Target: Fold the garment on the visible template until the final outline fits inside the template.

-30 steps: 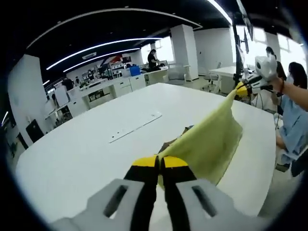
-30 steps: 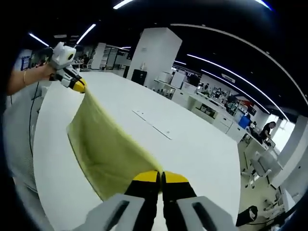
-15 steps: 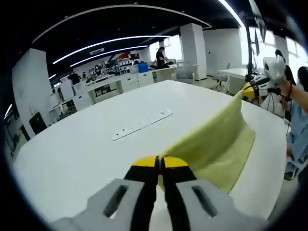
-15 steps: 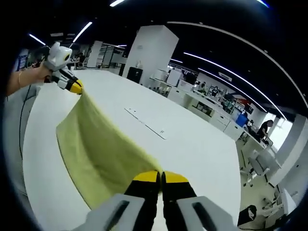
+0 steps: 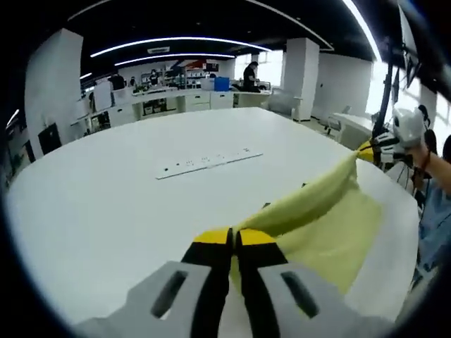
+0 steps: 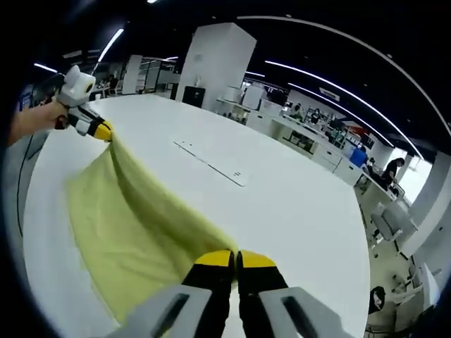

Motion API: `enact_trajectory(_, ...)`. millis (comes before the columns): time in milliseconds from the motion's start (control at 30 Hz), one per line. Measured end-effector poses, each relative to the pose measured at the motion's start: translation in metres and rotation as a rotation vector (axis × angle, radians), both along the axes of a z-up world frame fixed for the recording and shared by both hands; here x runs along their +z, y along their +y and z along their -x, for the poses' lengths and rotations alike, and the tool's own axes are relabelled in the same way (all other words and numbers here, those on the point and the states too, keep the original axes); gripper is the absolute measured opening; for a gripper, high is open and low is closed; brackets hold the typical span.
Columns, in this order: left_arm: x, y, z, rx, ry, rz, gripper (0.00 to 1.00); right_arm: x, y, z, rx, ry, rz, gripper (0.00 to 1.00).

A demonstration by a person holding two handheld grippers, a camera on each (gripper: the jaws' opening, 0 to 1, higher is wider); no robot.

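Gripping yellow garment point(image 5: 320, 225) edge: left gripper point(image 5: 232, 239), right gripper point(image 6: 236, 260) both clenched; no legible writing.

The yellow garment point(image 5: 317, 225) covers the white surface point(image 5: 106, 204) beneath it from 3 to 5 o'clock in the left gripper view. A dark item point(image 5: 266, 205) at its upper edge is mostly hidden and unidentifiable. The garment's pinched corner is concealed between the left tongs point(image 5: 235, 238). Markings on the white strip point(image 6: 210, 160) are too small to tell.
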State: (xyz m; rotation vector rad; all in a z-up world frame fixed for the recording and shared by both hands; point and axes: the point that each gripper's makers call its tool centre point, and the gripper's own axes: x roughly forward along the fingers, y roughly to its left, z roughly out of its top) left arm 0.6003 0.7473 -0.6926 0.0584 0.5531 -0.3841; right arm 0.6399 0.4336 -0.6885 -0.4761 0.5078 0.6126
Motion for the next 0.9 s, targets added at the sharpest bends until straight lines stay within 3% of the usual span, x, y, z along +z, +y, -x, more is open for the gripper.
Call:
enact_trajectory(267,-0.031,0.002,-0.014,0.003,0.062,0.004,0.0,-0.027,0.002,-0.017,-0.02,0.082,-0.01,0.0)
enact_trajectory(567,-0.06,0.005,-0.02,-0.019,0.115,-0.027,0.0,-0.056,0.005,-0.023,-0.001,0.124,0.057,0.0)
enact_trajectory(900,-0.07,0.01,-0.027,-0.037,0.121,-0.045,0.05,-0.078,0.002,-0.029,-0.002,0.17,0.088,0.01)
